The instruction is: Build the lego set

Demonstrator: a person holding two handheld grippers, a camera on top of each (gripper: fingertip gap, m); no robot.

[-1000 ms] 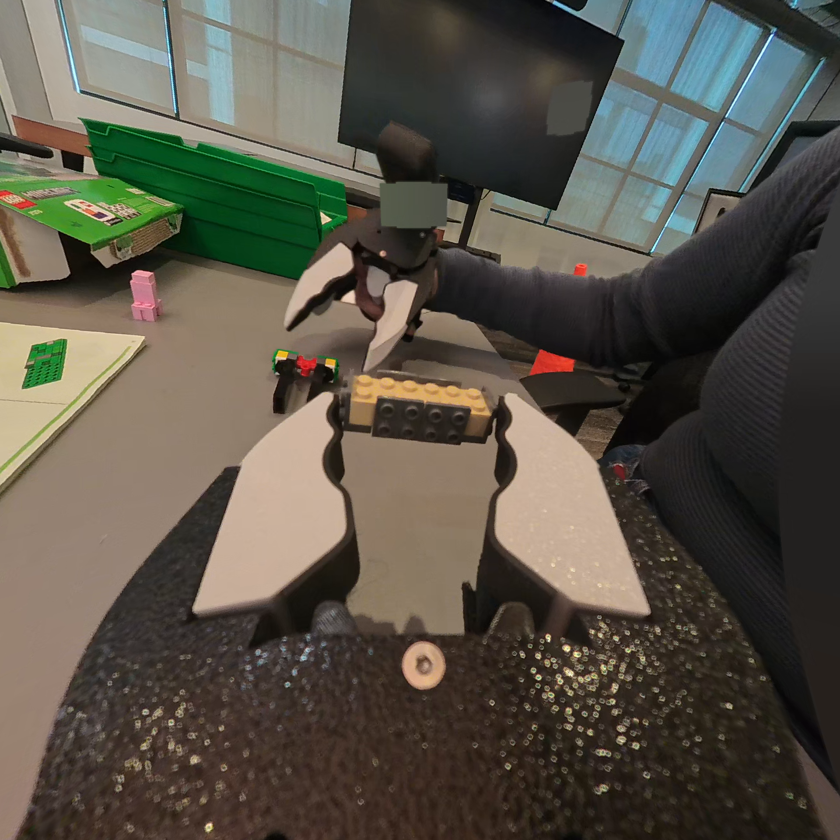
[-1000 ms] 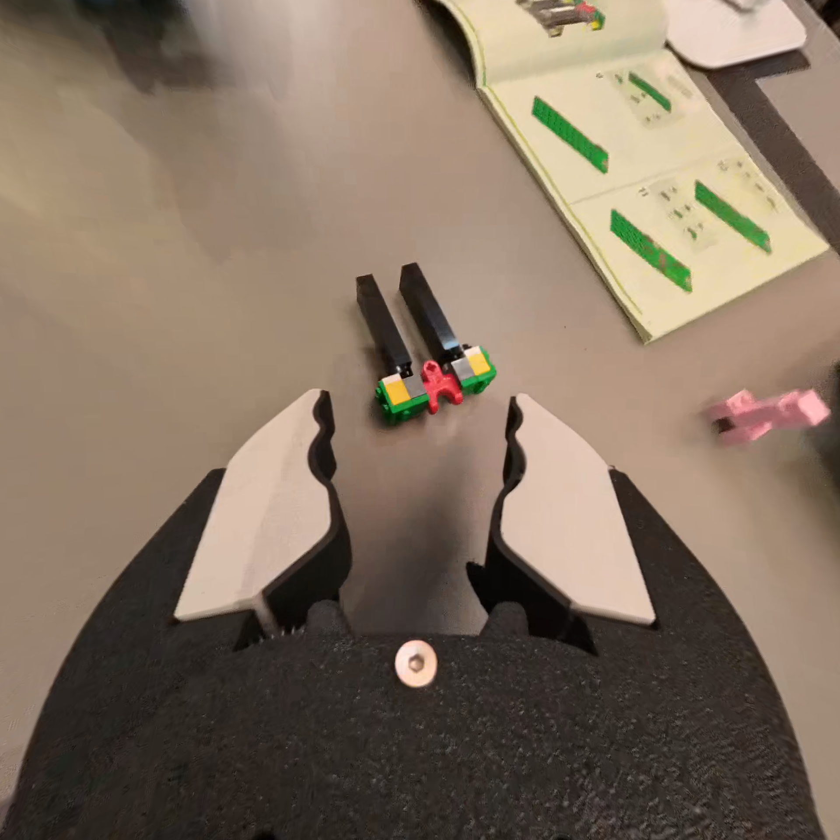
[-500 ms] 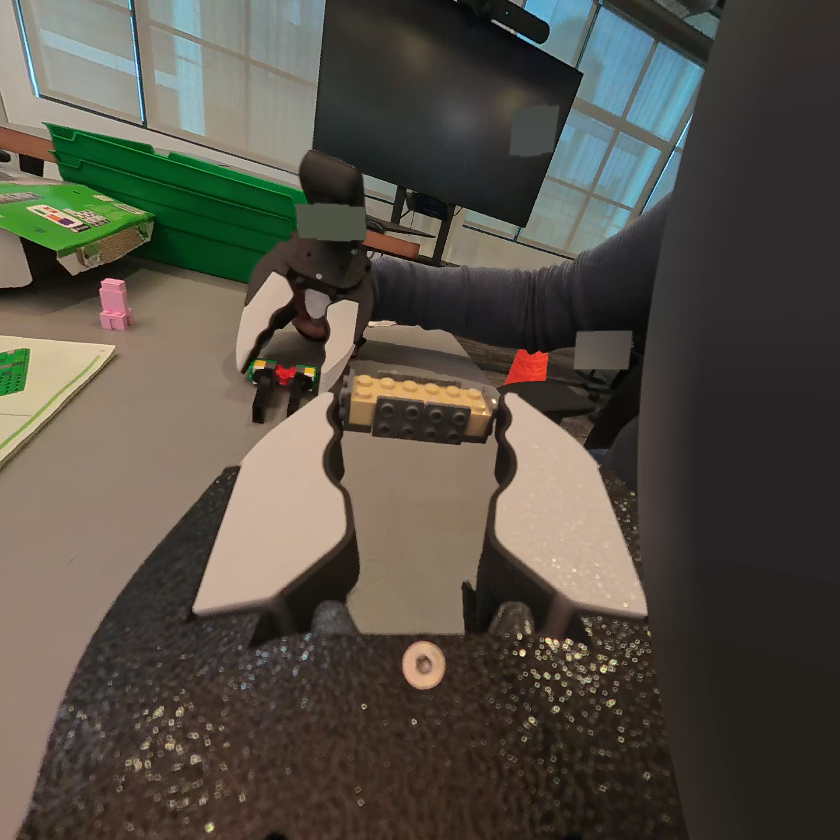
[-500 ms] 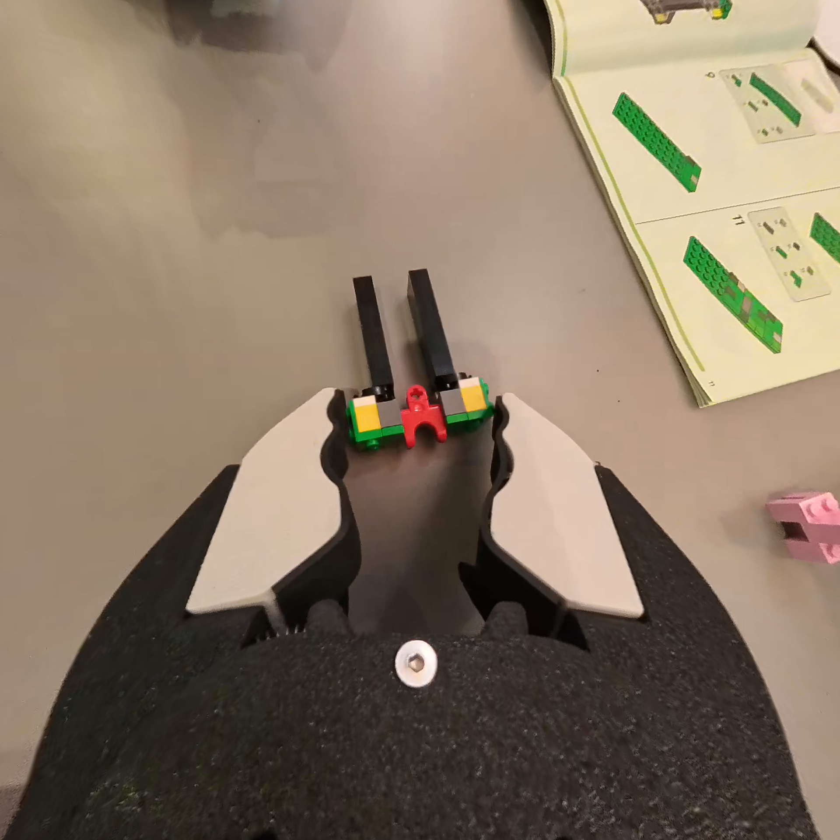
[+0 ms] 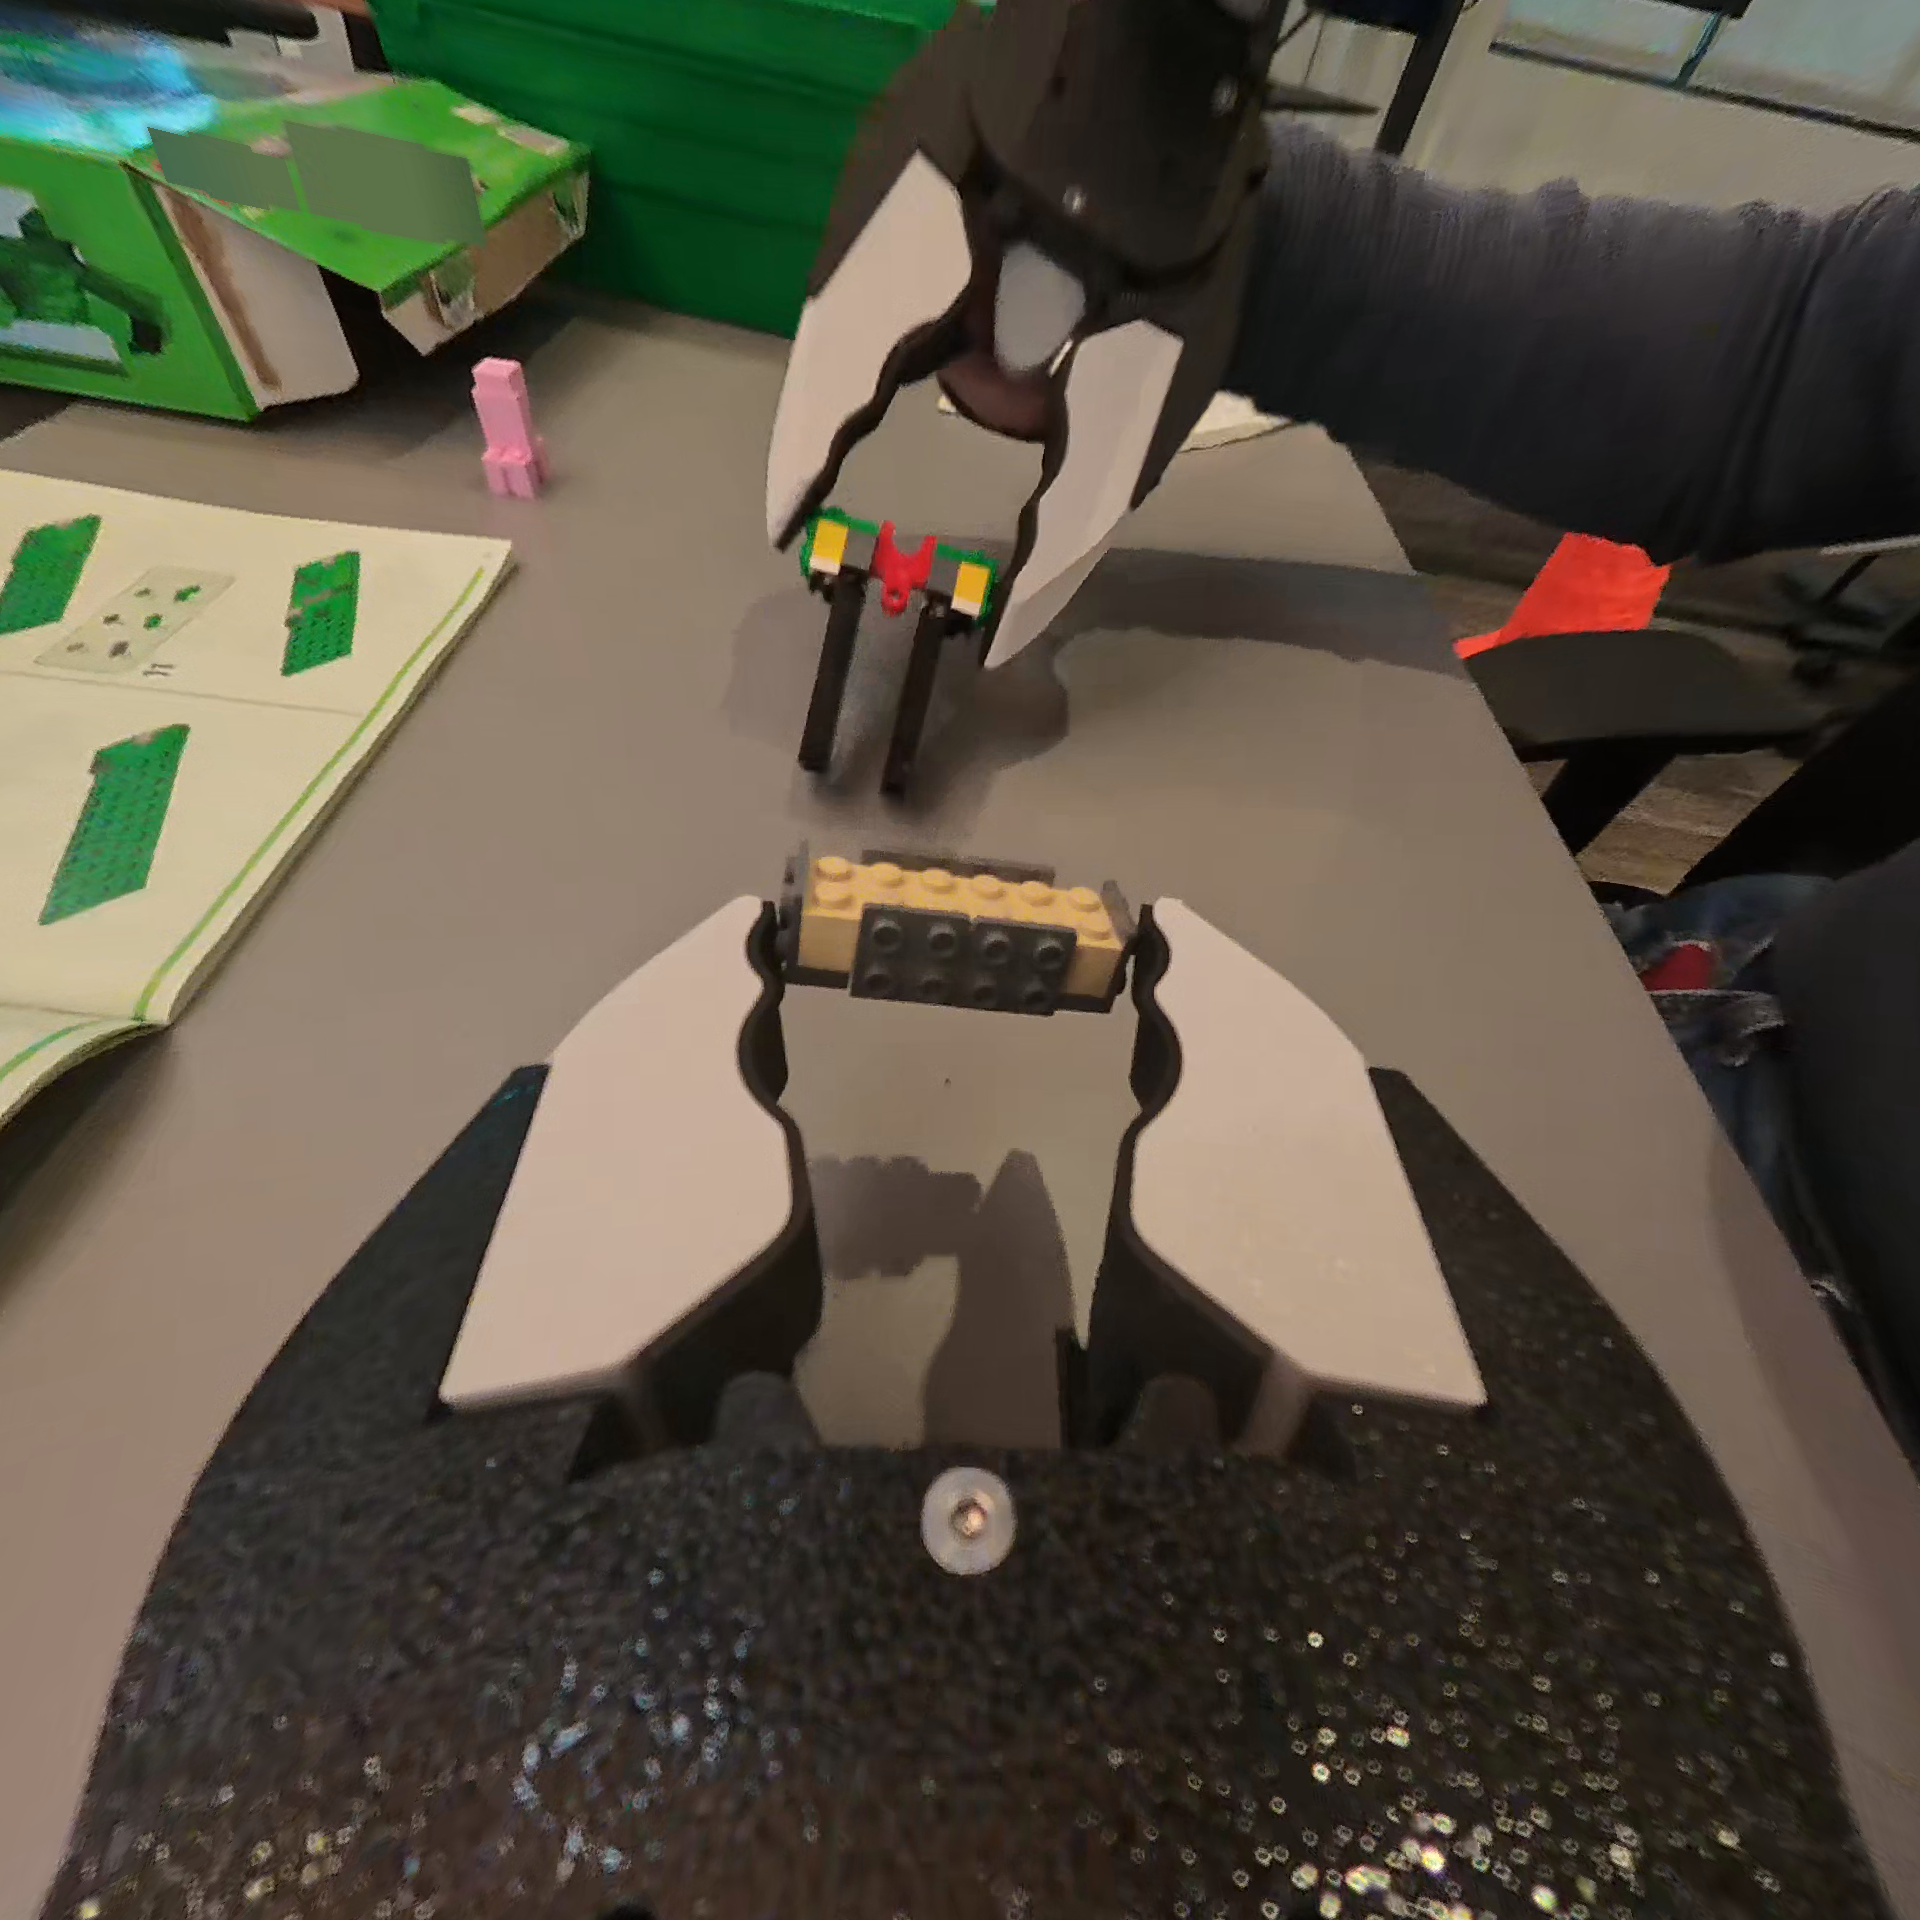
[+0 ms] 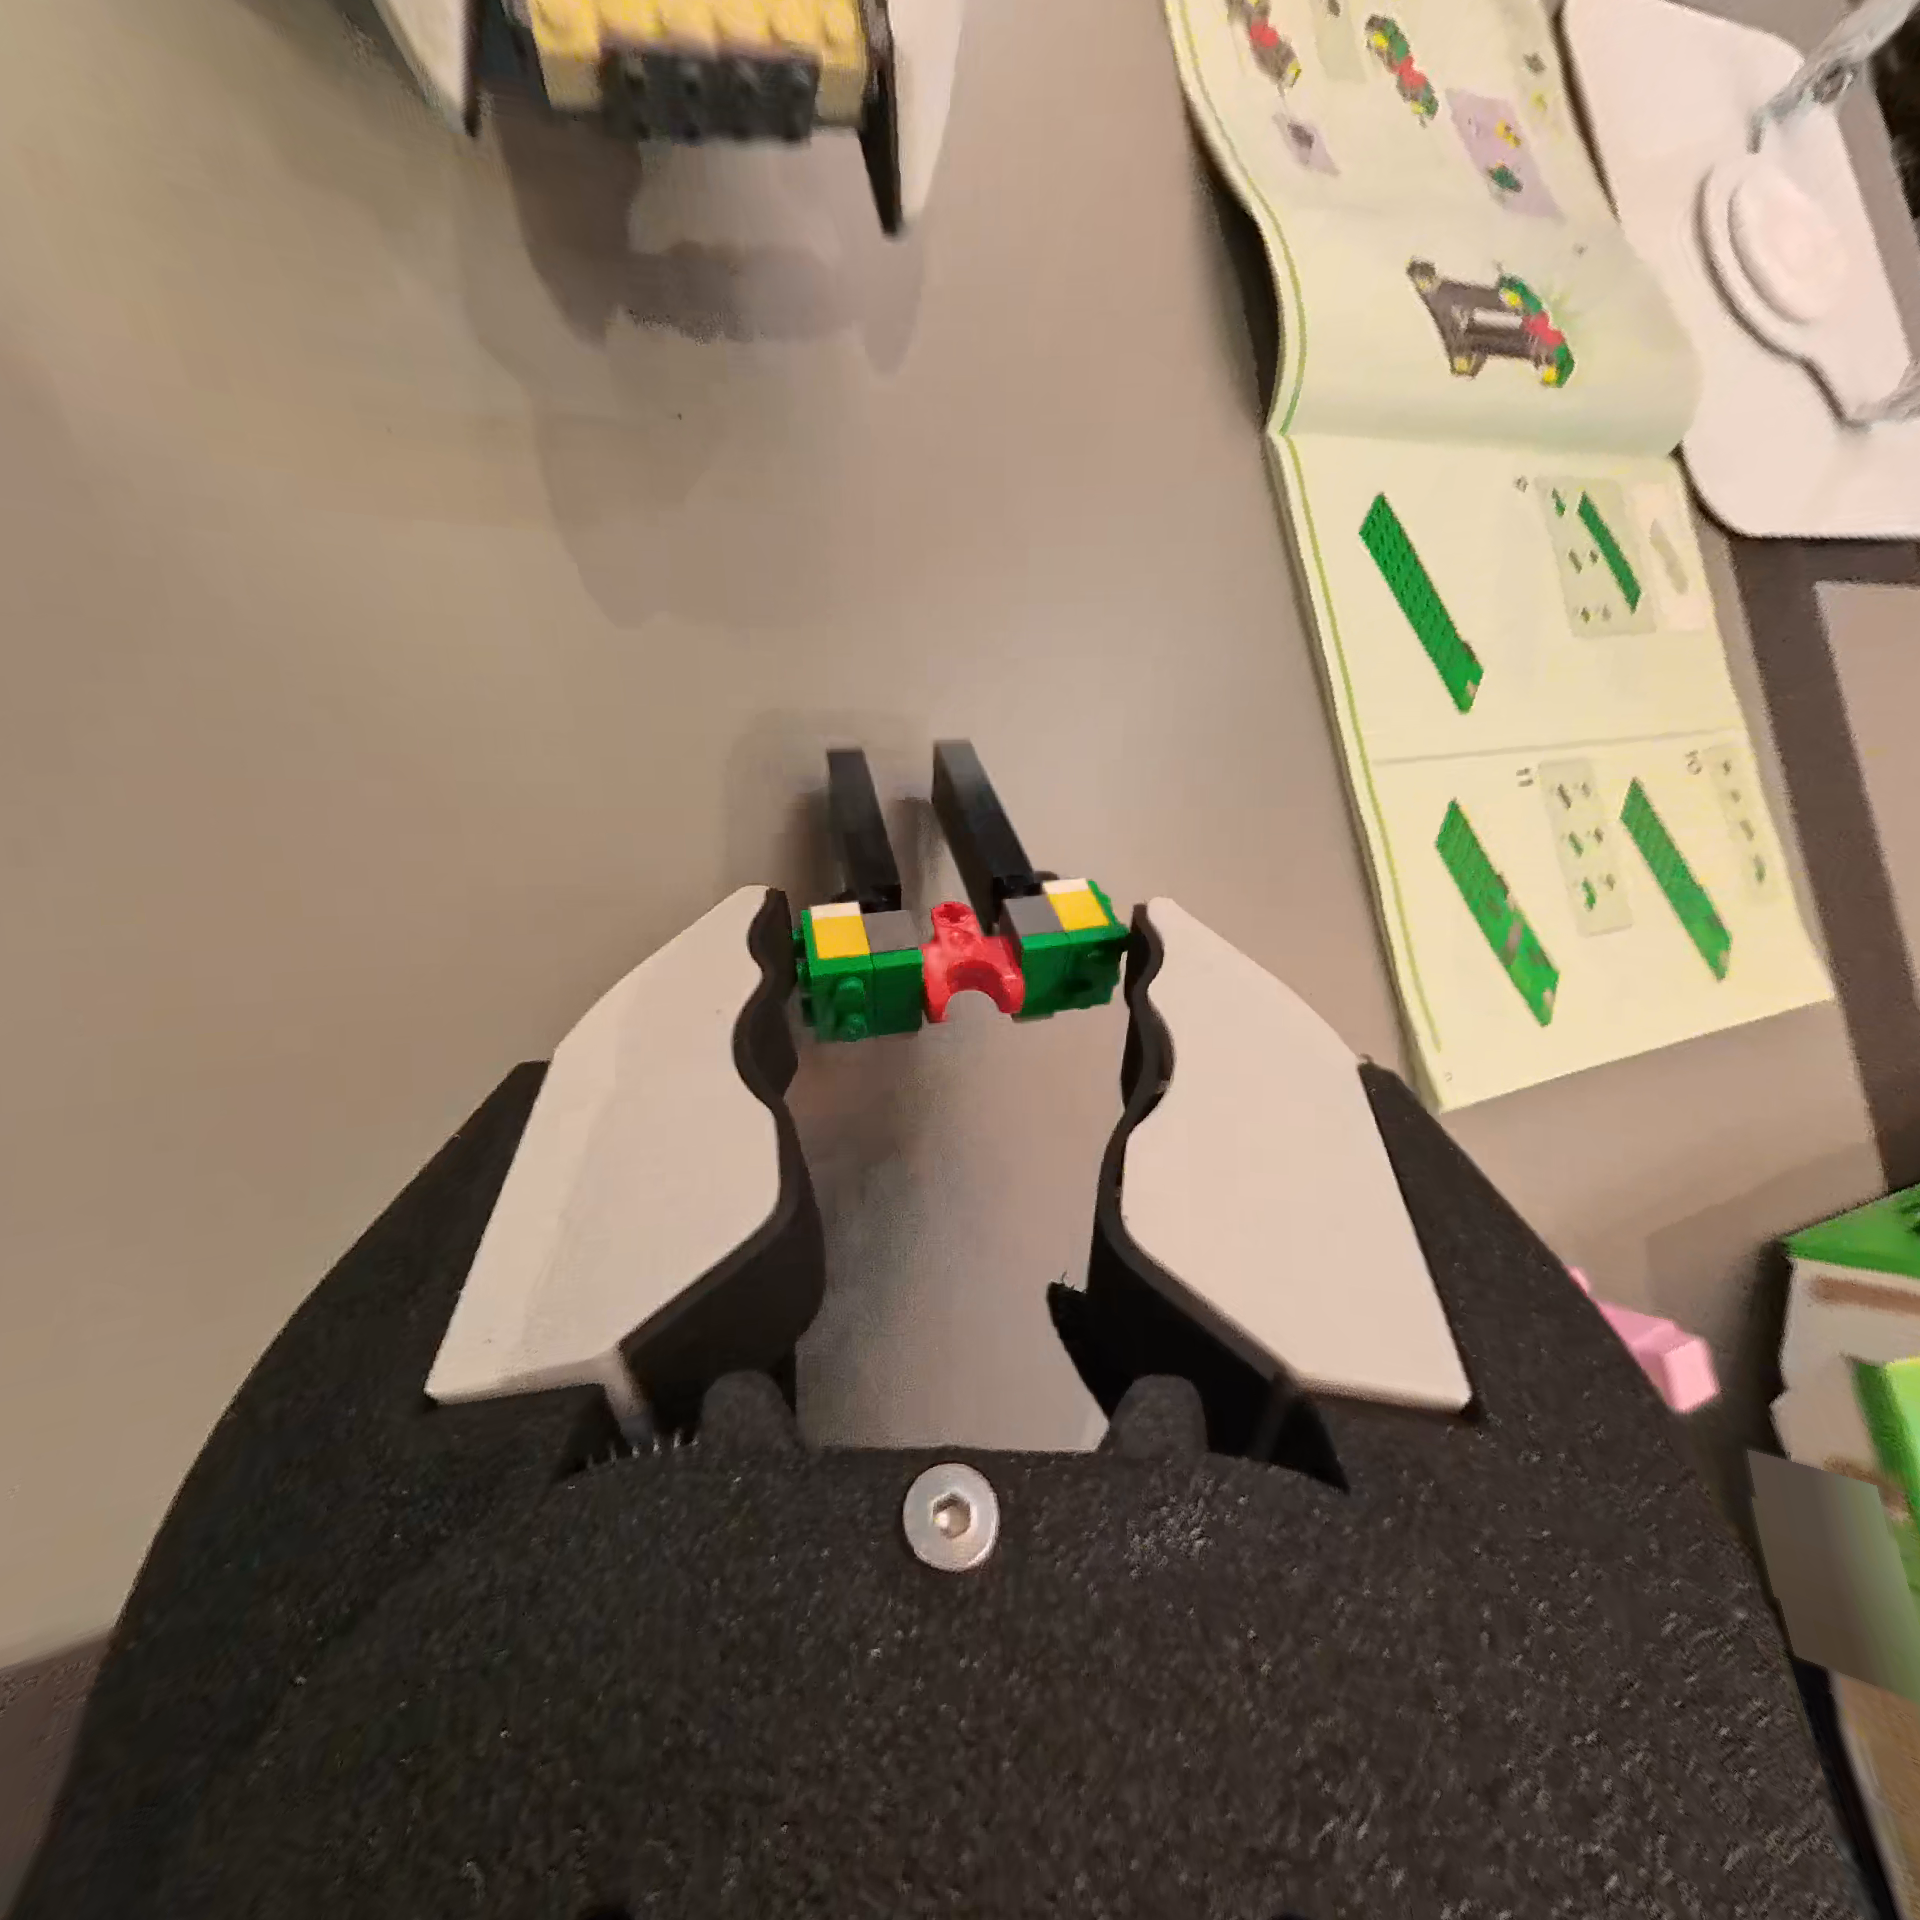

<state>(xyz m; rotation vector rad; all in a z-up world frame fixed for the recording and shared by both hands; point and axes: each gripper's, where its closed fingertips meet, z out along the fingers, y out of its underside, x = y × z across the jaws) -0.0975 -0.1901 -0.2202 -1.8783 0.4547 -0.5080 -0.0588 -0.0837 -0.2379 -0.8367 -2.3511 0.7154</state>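
My left gripper (image 5: 954, 935) is shut on a tan and dark grey brick assembly (image 5: 961, 935) and holds it just above the grey table (image 5: 582, 810). My right gripper (image 6: 956, 966) is shut on a green assembly (image 6: 961, 961) with yellow tiles, a red clip and two long black bars that point away from it. In the left wrist view the right gripper (image 5: 899, 582) holds that green assembly (image 5: 899, 566) a short way beyond the tan assembly. In the right wrist view the tan assembly (image 6: 681, 62) shows blurred at the top.
An open instruction booklet (image 5: 156, 727) lies at the left of the table; it also shows in the right wrist view (image 6: 1507, 540). A pink figure (image 5: 506, 426), a green box (image 5: 260, 239) and green bins (image 5: 675, 114) stand at the back. The table's right edge (image 5: 1507, 790) is close. The tips of one gripper are about 12 cm away from the tips of the other.
My right gripper has closed on the green assembly, which was lying on the table between its open jaws. My left gripper has tilted down and come closer to it, still holding the tan assembly.
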